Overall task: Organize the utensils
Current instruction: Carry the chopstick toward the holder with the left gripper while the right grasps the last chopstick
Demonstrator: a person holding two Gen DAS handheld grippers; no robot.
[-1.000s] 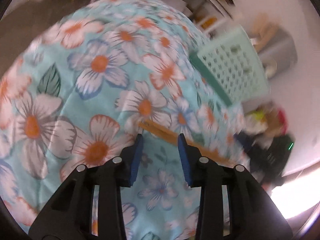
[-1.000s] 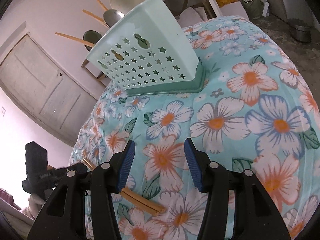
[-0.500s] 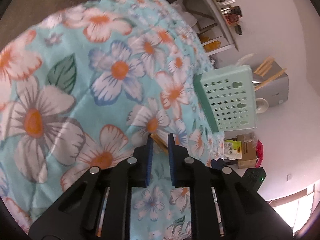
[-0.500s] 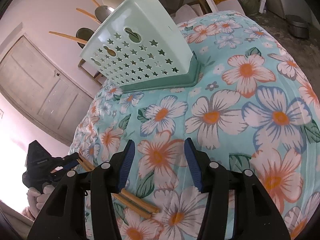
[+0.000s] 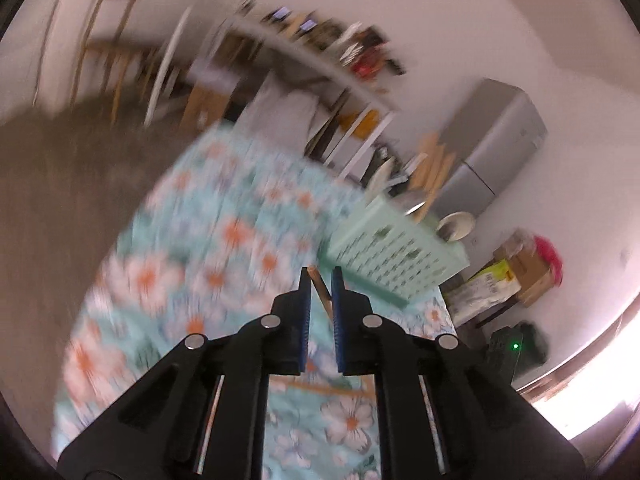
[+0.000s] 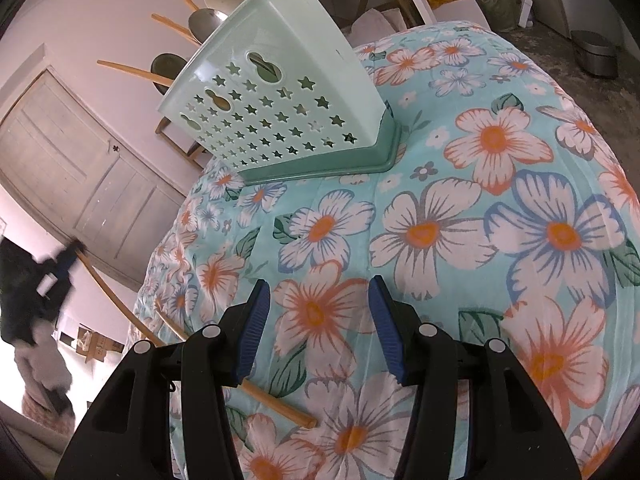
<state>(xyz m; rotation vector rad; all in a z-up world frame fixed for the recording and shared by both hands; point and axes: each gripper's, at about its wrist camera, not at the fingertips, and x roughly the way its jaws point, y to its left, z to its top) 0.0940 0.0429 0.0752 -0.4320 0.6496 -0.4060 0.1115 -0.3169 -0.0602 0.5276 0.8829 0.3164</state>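
My left matte black plastic two-finger gripper (image 5: 320, 280), ribbed blue pads (image 5: 306, 312), round silver screws, my right black gripper (image 6: 318, 300) alike, pale glove on my left hand (image 6: 44, 356)

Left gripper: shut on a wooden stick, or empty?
Shut on one. The left gripper pads pinch a wooden stick, lifted off the floral cloth; its jaws have just been closing.

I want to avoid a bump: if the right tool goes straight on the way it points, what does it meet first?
Probably the flowered cloth right ahead of the open right tool; the mint basket stands farther on. Depth is uncertain.
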